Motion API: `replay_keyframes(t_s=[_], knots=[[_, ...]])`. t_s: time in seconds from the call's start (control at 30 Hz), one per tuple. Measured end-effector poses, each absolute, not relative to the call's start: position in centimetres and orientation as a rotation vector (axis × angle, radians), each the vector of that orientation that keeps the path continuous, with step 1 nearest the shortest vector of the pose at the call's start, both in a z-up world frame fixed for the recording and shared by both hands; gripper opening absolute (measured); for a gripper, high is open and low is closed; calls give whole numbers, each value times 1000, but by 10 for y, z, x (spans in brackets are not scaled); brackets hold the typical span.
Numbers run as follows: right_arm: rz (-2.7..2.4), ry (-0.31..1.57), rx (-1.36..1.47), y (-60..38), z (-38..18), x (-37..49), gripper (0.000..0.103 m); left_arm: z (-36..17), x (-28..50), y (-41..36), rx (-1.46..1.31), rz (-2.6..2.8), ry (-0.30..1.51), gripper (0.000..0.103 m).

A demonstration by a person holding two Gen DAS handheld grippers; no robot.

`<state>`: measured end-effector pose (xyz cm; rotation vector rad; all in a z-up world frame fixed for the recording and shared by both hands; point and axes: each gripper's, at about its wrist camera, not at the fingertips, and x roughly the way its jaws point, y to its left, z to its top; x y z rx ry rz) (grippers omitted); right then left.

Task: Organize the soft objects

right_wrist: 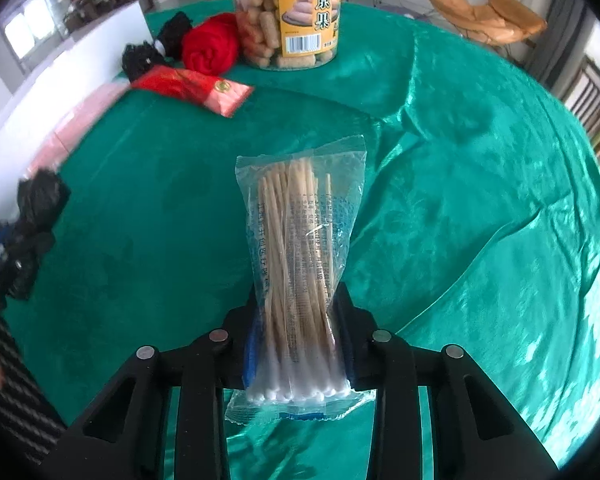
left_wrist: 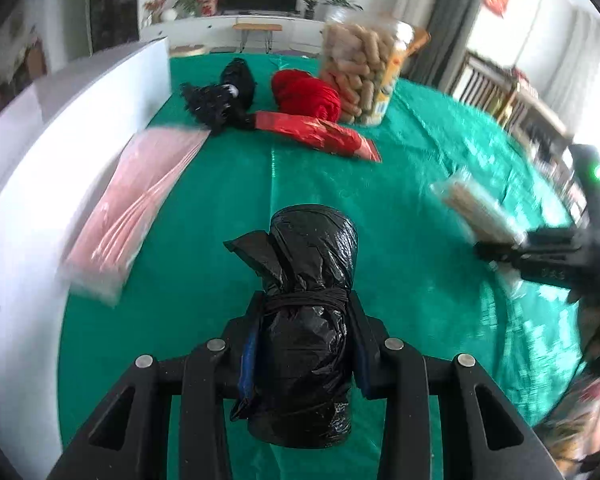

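Note:
My left gripper [left_wrist: 305, 308] is shut on a roll of black bin bags [left_wrist: 310, 280] tied with a black band, held above the green tablecloth [left_wrist: 420, 152]. My right gripper [right_wrist: 298, 304] is shut on a clear packet of cotton swabs [right_wrist: 300, 240], also held above the cloth. The swab packet [left_wrist: 480, 208] and right gripper [left_wrist: 500, 252] show at the right of the left wrist view. The bag roll [right_wrist: 40, 200] shows at the left edge of the right wrist view.
At the far side lie a black fuzzy bundle [left_wrist: 220, 100], red yarn [left_wrist: 304, 92], a red packet [left_wrist: 320, 136] and a tall snack jar [left_wrist: 364, 72]. A pink packet [left_wrist: 136, 200] lies left, beside a white board [left_wrist: 28, 168].

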<state>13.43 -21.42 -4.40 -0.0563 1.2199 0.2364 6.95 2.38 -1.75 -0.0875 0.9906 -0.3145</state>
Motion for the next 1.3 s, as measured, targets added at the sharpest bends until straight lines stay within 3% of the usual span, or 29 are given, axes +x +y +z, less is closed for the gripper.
replay_keyframes(t_s=[0.2, 0.47, 0.5, 0.53, 0.57, 0.6, 0.67, 0.93, 1.13, 1.3], knots=[[421, 1145, 100, -155, 14, 137, 34, 33, 52, 94, -333, -317, 868, 37], [811, 998, 171, 31, 104, 149, 35, 105, 41, 231, -270, 47, 758, 41], [859, 994, 169, 57, 108, 149, 39, 105, 42, 247, -244, 133, 774, 55], [893, 997, 164, 80, 108, 149, 50, 103, 42, 260, -231, 192, 783, 77], [911, 1007, 165, 95, 107, 149, 74, 101, 41, 272, -226, 238, 783, 87], [923, 1025, 167, 112, 103, 149, 75, 99, 40, 280, -221, 272, 779, 94], [922, 1032, 172, 123, 101, 148, 74, 94, 36, 295, -211, 330, 784, 94], [683, 921, 54, 43, 77, 154, 74, 78, 23, 265, -260, 238, 748, 94], [369, 951, -95, -82, 1, 142, 74, 63, 33, 166, -248, -30, 747, 96], [154, 959, -108, -176, -42, 110, 74, 15, 51, 79, -152, -163, 860, 96]])
